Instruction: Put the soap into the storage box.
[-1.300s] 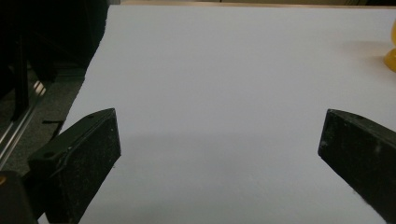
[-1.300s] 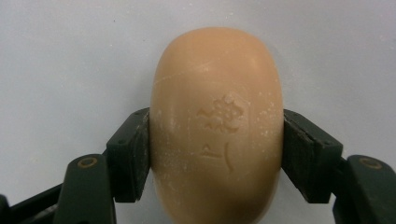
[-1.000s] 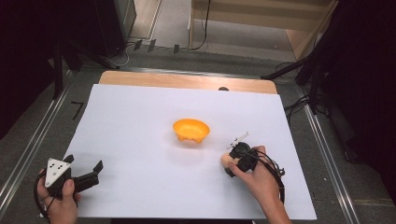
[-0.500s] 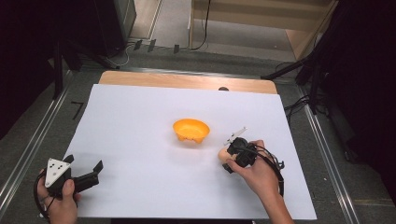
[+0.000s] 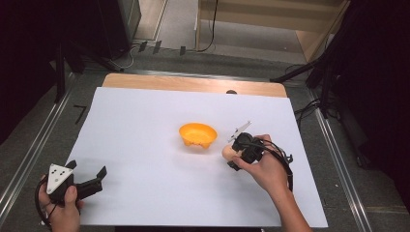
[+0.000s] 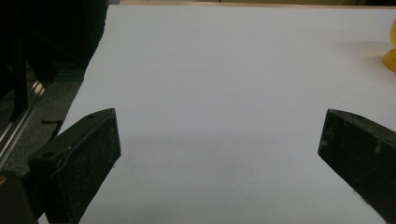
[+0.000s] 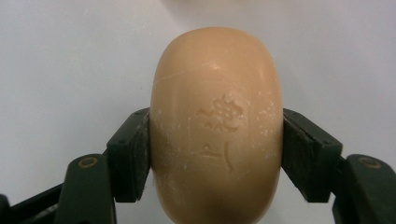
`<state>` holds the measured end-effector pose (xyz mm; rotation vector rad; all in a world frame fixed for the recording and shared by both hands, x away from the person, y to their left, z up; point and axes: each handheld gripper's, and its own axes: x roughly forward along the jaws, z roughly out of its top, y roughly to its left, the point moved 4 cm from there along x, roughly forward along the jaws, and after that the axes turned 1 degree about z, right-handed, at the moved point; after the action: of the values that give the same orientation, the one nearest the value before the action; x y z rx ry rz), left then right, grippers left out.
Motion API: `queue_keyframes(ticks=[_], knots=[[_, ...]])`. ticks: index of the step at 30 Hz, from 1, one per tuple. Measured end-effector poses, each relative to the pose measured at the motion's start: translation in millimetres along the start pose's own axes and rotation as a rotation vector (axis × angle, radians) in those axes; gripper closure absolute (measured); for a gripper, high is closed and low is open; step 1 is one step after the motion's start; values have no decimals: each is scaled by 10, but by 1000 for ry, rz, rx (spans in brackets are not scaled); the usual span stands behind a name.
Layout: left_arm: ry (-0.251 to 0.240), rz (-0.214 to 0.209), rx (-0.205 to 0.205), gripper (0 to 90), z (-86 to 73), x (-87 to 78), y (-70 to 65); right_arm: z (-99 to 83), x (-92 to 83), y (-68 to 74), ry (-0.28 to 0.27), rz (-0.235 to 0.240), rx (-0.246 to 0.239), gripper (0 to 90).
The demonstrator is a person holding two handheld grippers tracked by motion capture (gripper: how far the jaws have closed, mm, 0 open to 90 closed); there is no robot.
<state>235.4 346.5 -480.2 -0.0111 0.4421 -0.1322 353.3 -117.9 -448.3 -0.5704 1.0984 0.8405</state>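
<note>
A tan oval bar of soap (image 7: 217, 126) with a stamped mark sits between the two black jaws of my right gripper (image 7: 217, 154), which press on both its sides. From above, the same gripper (image 5: 232, 155) hangs a little over the white sheet with the soap (image 5: 227, 152) at its tip, just right of a small orange bowl (image 5: 197, 135). My left gripper (image 5: 99, 176) rests at the sheet's near left corner, its jaws wide apart with nothing between them (image 6: 217, 149). The bowl's edge (image 6: 390, 51) peeks in at the far right of the left gripper view.
A white sheet (image 5: 145, 125) covers most of the wooden table (image 5: 193, 83). Metal rails run along both sides, and cables and dark equipment lie on the floor beyond the far edge.
My right gripper has lifted with the soap and drifted slightly toward the orange bowl. The left gripper has stayed where it was.
</note>
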Motion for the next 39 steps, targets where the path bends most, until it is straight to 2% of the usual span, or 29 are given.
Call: queue_keyframes(ticks=[6, 10, 14, 16, 19, 23, 24, 39], knots=[[0, 0, 0, 0, 0, 0, 0, 112, -41, -30, -15, 3, -62, 334], [0, -1, 0, 0, 0, 0, 0, 186, -64, -49, -21, -18, -88, 334], [-1, 0, -1, 0, 0, 0, 1, 241, -76, -56, -26, -13, -99, 334], [1, -1, -1, 0, 0, 0, 1, 298, -86, -73, -31, -23, -119, 334], [-1, -1, -2, 0, 0, 1, 0, 338, -103, -76, -38, -12, -125, 334], [1, -2, -1, 0, 0, 1, 0, 422, -128, -88, -49, -7, -162, 334], [0, -1, -1, 0, 0, 1, 0, 433, -139, -82, -44, -3, -154, 334], [-2, 1, -4, 0, 0, 0, 3, 658, -156, -77, -65, -7, -277, 334]])
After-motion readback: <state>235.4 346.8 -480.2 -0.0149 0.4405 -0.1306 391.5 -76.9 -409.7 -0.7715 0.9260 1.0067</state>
